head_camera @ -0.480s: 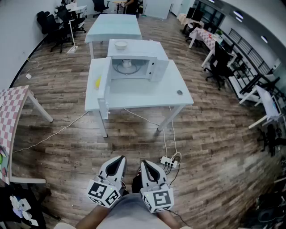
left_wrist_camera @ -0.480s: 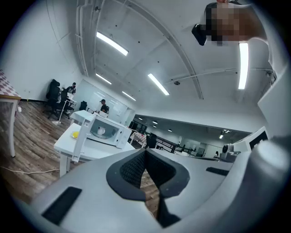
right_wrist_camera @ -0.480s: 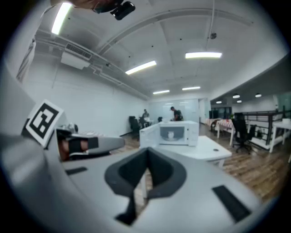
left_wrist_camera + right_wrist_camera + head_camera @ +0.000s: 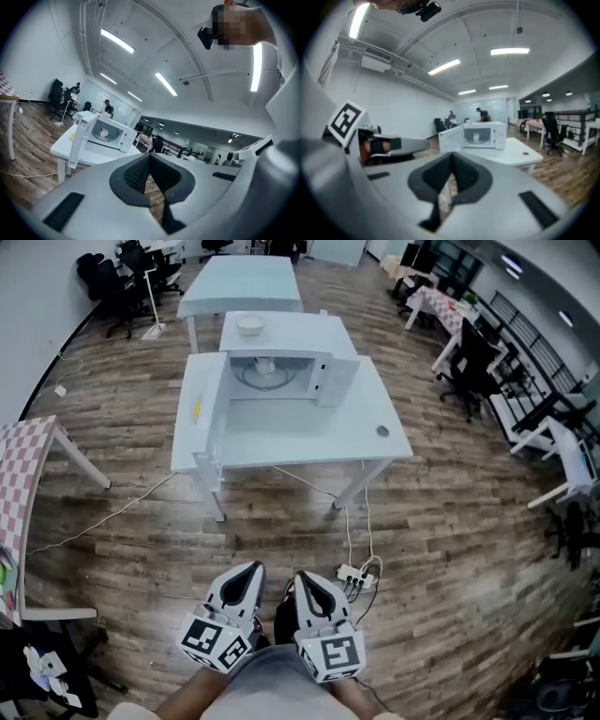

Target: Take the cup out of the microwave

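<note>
A white microwave (image 4: 281, 371) stands on a white table (image 4: 300, 437) well ahead of me, its door (image 4: 208, 413) swung open to the left. A white cup (image 4: 265, 364) sits inside on the turntable. The cup (image 4: 104, 133) also shows small in the left gripper view, and the cup (image 4: 476, 137) shows small in the right gripper view. My left gripper (image 4: 247, 576) and right gripper (image 4: 306, 581) are side by side low over the wooden floor, far short of the table. Both are shut with nothing between their jaws.
A white bowl (image 4: 249, 325) rests on top of the microwave. A power strip (image 4: 354, 577) with cables lies on the floor just ahead of the grippers. A checkered table (image 4: 23, 474) stands at the left, another table (image 4: 242, 282) behind, and office chairs and desks at the right.
The table and microwave have shifted slightly in the head view as the person moves. Both grippers keep their place, shut.
</note>
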